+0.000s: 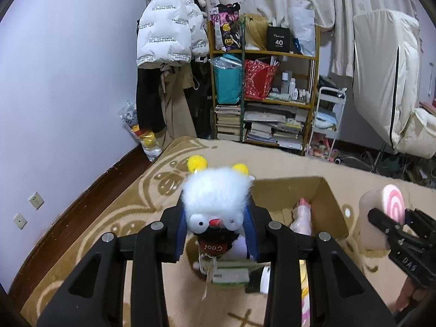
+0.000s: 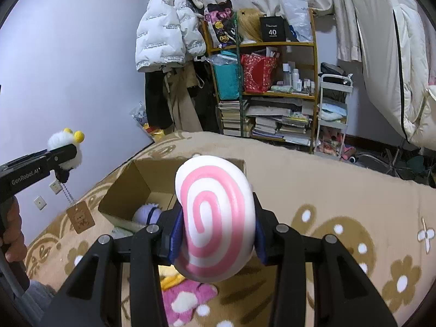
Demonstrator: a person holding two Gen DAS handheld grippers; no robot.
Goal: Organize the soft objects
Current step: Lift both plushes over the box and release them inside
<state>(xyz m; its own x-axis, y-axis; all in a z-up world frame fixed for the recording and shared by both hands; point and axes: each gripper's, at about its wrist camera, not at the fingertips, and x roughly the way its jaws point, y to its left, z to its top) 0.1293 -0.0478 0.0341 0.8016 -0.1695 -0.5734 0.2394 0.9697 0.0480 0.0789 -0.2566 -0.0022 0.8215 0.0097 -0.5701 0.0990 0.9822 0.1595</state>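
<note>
A fluffy white plush [image 1: 215,199] with 2 yellow pompoms is clamped in the left gripper [image 1: 216,231]; a smooth, rounded pink-swirl cushion [image 2: 216,229] is pinched by the right gripper [image 2: 216,234], both above the open cardboard box [image 2: 128,188].

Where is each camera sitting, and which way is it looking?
Left wrist view: sits on the left tongs, looking along them at the fluffy white toy they grip; the right tongs show at the side.
Right wrist view: sits on the right tongs, looking at the pink swirl toy; the left tongs and hand show.
Both see the cardboard box and shelf.
</note>
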